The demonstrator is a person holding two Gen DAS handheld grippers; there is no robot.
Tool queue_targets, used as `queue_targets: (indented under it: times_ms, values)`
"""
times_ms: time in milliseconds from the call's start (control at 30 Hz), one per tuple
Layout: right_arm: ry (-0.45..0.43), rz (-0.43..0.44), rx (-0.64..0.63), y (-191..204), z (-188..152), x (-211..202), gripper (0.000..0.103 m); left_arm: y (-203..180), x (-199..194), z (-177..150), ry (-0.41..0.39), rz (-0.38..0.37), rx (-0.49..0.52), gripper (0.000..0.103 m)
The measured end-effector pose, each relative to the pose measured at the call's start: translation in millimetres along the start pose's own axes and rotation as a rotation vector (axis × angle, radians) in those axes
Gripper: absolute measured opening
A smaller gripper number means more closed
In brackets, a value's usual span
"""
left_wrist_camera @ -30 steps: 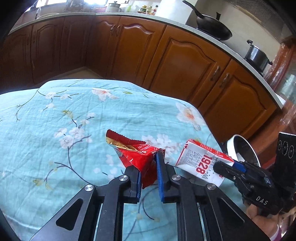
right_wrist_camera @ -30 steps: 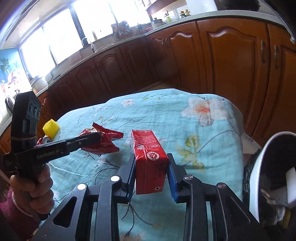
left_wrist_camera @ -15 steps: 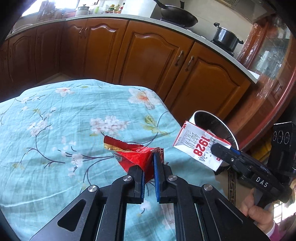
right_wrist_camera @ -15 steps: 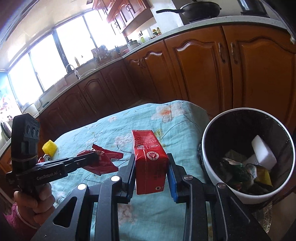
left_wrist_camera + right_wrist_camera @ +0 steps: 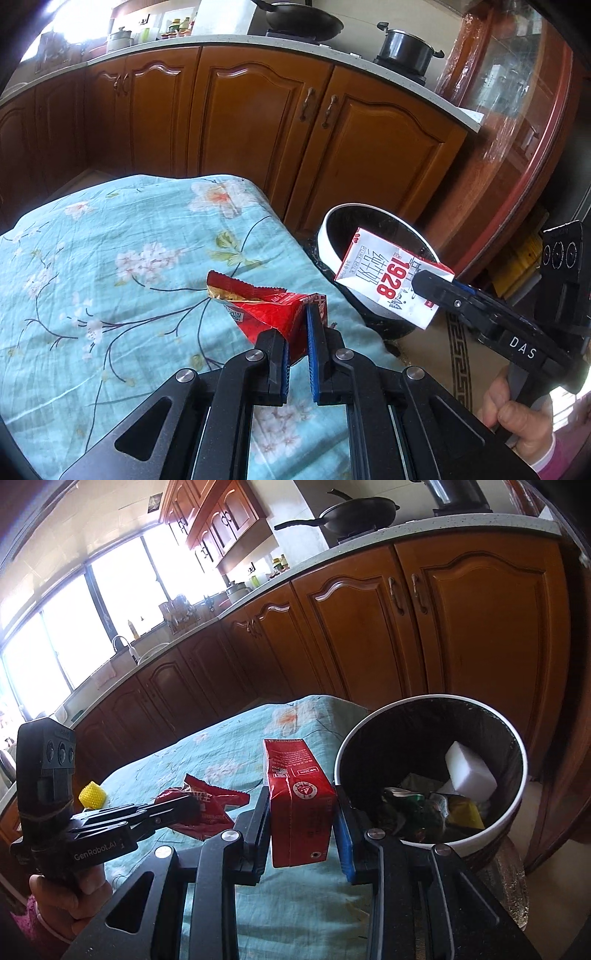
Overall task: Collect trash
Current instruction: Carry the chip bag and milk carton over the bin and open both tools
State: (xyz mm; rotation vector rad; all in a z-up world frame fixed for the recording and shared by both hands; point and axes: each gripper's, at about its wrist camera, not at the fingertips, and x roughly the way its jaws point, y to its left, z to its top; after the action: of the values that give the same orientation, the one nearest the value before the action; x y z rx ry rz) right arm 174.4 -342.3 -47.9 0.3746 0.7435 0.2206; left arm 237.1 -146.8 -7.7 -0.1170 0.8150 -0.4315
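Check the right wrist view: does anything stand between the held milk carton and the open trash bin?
Nothing visible does. The right claw holds the milk carton just left of the trash bin, whose mouth is open, with only trash lying low inside.

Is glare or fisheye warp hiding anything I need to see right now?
Right wrist view: the windows are blown out white, yet the carton and bin stay sharp and evenly lit. Left wrist view: no glare on the wrapper; the counter bows from fisheye, and the corners go black.
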Motion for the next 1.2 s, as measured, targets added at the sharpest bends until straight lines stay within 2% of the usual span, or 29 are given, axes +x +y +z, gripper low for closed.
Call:
queue_targets:
  times_ms: [600, 1200]
  values:
    - [-0.057, -0.069, 0.076, -51.6, 5.6, -36.0, 0.031, -45.2, 24.8, 16.2, 0.011, -0.002, 0.085, 0.006]
    - [-0.076, -0.127, 0.117, -84.8, 13.2, -43.5, 0.031, -68.8, 57.1, 35.2, 0.022, -0.032, 0.128, 0.006]
